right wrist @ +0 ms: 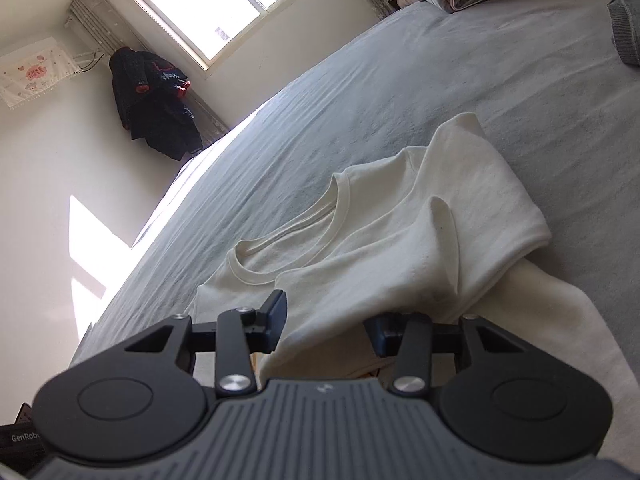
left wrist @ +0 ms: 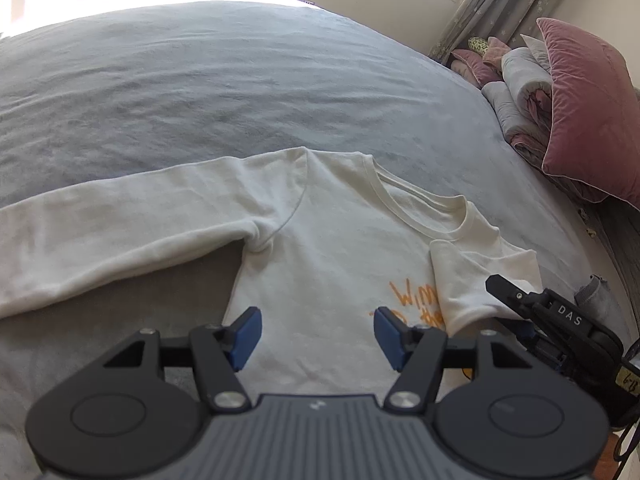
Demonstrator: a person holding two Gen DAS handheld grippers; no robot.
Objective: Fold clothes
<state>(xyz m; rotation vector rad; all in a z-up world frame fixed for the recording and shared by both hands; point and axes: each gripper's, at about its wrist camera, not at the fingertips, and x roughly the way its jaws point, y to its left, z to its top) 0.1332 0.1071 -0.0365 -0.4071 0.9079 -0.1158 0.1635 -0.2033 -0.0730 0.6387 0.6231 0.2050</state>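
Both tongs gape, released, over the white sweatshirt; bare grey bedsheet stretches beyond its collar.

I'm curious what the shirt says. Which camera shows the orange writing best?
The left wrist view: the orange handwritten lettering lies open on the cream long-sleeved shirt, partly under a folded sleeve. The right wrist view barely shows it, hidden by fabric.
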